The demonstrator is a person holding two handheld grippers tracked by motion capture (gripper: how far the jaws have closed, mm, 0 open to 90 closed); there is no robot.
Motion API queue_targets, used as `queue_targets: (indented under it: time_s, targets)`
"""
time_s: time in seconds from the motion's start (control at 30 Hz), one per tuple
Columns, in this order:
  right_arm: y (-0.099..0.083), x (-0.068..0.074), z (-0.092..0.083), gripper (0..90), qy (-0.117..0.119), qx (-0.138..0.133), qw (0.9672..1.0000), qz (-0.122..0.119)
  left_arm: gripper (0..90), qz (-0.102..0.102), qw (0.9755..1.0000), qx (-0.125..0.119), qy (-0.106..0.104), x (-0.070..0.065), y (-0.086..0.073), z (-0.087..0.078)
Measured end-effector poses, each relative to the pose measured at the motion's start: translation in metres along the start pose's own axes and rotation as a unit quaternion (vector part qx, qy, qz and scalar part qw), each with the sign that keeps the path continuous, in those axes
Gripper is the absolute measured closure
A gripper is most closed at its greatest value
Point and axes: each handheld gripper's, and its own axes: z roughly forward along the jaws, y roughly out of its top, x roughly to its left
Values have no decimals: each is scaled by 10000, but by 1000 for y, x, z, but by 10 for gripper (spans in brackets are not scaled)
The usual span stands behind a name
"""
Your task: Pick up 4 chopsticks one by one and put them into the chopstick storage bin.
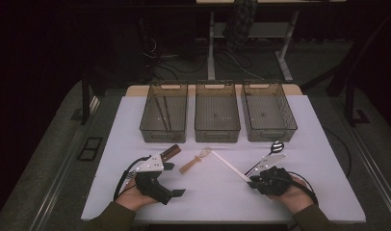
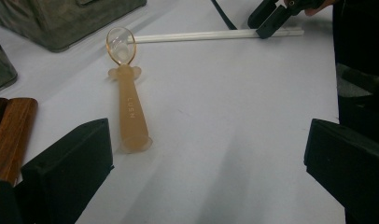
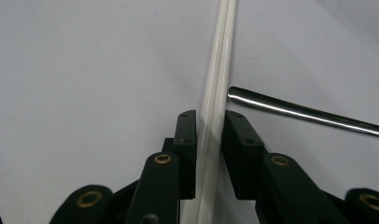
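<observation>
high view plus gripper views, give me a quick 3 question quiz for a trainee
1. True or false: the left gripper holds the peach spoon.
2. The white sticks run between the jaws of: A the left gripper, B the right gripper, C neither.
3. How many bins stand in a row on the far side of the table?

Key: 1 false, its jaws stand open with the spoon lying ahead of them; 2 B; 3 three.
</observation>
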Motion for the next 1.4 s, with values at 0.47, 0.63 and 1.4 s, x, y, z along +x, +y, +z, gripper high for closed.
queue_targets:
  time_s: [0.47, 0.63, 1.4]
  targets:
    - [-3, -1, -4, 757, 183, 79, 9997, -141, 0, 0, 10000, -8, -6, 0, 0, 0]
    - [-7, -3, -7, 761, 307, 132, 9991, -275, 0, 4, 10000, -7, -7, 0, 0, -1]
    - [-11, -12, -17, 768, 443, -185, 9988, 48, 0, 13, 10000, -5, 5, 0, 0, -1]
